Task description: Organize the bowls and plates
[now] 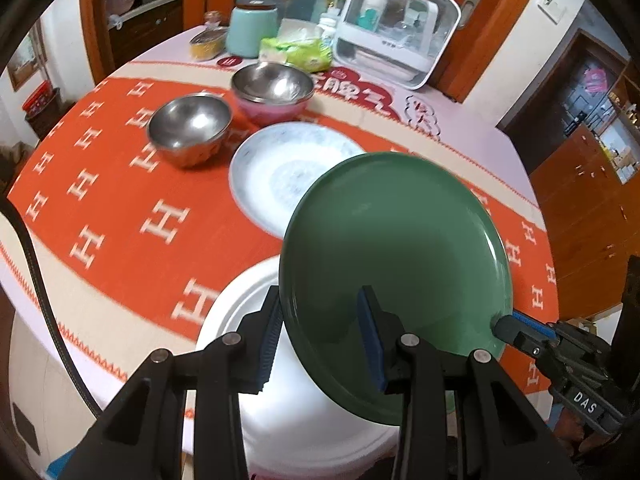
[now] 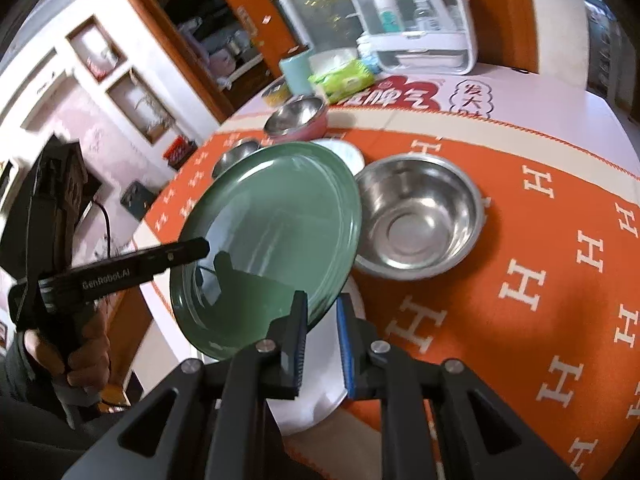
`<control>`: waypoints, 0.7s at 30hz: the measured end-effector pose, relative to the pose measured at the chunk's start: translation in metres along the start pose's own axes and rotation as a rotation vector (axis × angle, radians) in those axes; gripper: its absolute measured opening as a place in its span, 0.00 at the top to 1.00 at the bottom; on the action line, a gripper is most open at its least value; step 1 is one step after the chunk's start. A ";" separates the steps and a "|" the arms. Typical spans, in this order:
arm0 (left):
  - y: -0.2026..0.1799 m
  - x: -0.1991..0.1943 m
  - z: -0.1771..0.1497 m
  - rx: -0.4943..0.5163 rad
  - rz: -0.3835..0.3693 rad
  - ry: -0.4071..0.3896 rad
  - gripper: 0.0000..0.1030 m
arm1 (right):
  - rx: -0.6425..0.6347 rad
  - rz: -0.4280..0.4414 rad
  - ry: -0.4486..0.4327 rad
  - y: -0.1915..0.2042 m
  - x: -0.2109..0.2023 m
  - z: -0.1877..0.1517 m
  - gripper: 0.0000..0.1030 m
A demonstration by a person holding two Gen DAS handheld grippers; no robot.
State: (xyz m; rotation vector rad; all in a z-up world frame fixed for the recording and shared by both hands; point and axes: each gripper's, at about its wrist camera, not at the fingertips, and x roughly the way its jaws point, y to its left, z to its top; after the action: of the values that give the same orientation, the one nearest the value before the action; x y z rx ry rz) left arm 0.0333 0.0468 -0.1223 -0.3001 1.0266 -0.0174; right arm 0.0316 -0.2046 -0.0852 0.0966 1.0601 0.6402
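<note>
A green plate (image 1: 396, 256) is held tilted in the air above a white plate (image 1: 288, 412) at the table's near edge. My left gripper (image 1: 320, 336) is shut on the green plate's near rim. My right gripper (image 2: 322, 344) is shut on the same green plate (image 2: 272, 232) at its opposite rim; it also shows in the left wrist view (image 1: 508, 326). A pale blue plate (image 1: 280, 172) lies behind. A steel bowl (image 1: 188, 128) and a pink-sided steel bowl (image 1: 272, 92) stand further back. A larger steel bowl (image 2: 416, 212) stands right of the green plate.
The table has an orange cloth with white H marks (image 1: 120, 184). At the back stand a white clear-lidded box (image 1: 396, 24), a teal canister (image 1: 252, 28), a green tissue pack (image 1: 296, 52) and a yellow tin (image 1: 206, 44). Wooden cabinets (image 1: 592, 208) stand to the right.
</note>
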 end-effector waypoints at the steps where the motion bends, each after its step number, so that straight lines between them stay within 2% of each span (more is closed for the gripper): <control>1: 0.002 0.000 -0.002 -0.001 0.004 0.005 0.66 | -0.012 -0.007 0.013 0.003 0.002 -0.002 0.85; 7: 0.008 0.007 -0.022 -0.001 0.031 0.064 0.66 | -0.057 -0.046 0.095 0.015 0.013 -0.019 0.84; 20: 0.006 0.033 -0.048 0.020 0.083 0.203 0.66 | -0.018 -0.078 0.248 0.008 0.040 -0.044 0.83; 21: 0.007 0.035 -0.050 0.017 0.076 0.216 0.66 | -0.028 -0.068 0.255 0.010 0.042 -0.045 0.90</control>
State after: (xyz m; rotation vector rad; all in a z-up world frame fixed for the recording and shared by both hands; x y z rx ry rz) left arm 0.0088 0.0360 -0.1776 -0.2468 1.2509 0.0099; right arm 0.0035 -0.1840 -0.1371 -0.0470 1.2944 0.6167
